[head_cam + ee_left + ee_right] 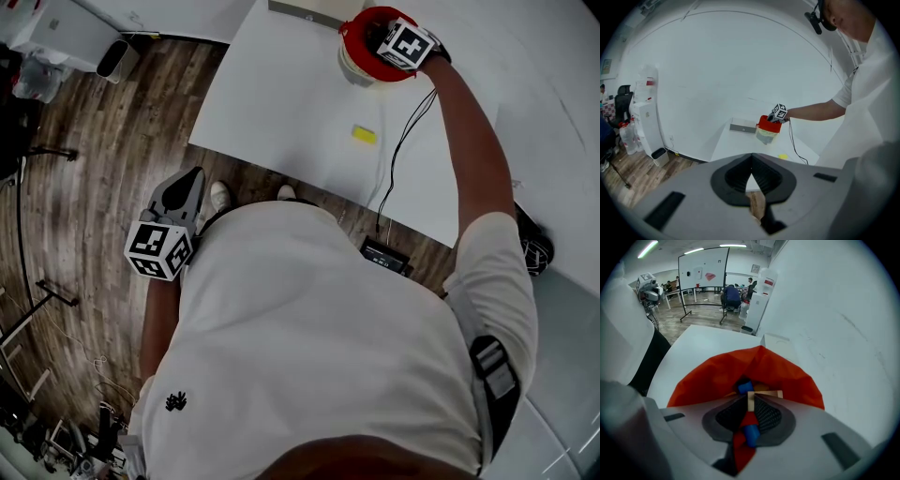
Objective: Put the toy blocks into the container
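right gripper (751, 398) clamped on a thin tan wooden block (750, 404) right over the mouth of the red-rimmed container (787, 376) at the table's (281, 103) far side. blue blocks (745, 387) lie inside, one yellow block (364, 134) sits loose on the table. left gripper (751, 161) closed on nothing, down by the hip. blocks look light, rigid, smooth, probably slippery: pinch flat opposite faces mid-length, modest force.
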Motion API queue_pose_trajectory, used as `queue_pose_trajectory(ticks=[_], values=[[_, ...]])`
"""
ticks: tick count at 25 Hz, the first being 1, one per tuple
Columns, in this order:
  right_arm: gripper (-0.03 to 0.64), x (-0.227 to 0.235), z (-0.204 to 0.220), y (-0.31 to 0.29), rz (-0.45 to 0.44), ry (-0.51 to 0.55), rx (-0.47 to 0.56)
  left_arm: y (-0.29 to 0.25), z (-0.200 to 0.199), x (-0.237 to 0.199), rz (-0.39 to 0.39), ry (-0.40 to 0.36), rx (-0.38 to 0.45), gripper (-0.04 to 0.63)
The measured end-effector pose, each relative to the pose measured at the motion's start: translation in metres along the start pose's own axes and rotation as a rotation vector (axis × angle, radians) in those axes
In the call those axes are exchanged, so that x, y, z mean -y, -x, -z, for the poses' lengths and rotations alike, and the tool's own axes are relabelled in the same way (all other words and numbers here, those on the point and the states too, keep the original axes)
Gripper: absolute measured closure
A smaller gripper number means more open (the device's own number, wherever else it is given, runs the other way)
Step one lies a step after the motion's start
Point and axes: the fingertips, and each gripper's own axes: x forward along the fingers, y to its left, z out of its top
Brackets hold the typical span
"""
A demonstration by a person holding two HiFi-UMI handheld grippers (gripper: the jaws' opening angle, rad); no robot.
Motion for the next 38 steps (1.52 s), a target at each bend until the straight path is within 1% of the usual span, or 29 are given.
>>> queue_pose_trajectory(ticks=[3,6,15,23,30,35,38], values=[[0.556,0.002,0.003,-0.003,0.013,-0.003,-0.006,-0.003,-0.002,0.000,0.009,-0.008,-0.002,0.589],[0.526,0.000,0.004,0.000,0.024,-0.013,-0.010,-0.002,-0.002,0.001,0.020,-0.013,-0.004,0.589],[0.518,-0.008,0.000,0.023,0.041,-0.019,0.014,-0.007,-0.008,0.007,0.061,-0.035,0.000,0.589],[0.525,-0.015,-0.017,0.062,0.088,-0.025,0.114,-0.021,-0.007,0.018,0.114,-0.051,-0.002,0.589],[0.529,-0.048,-0.034,0.108,0.097,-0.011,0.192,-0.029,-0.010,0.035,0.166,-0.068,0.002,0.589],[0.531,-0.084,-0.033,0.128,0.073,-0.005,0.214,-0.035,-0.009,0.046,0.192,-0.068,-0.007,0.589],[0.531,-0.110,-0.027,0.130,0.045,-0.017,0.221,-0.039,-0.006,0.055,0.209,-0.069,-0.015,0.589]])
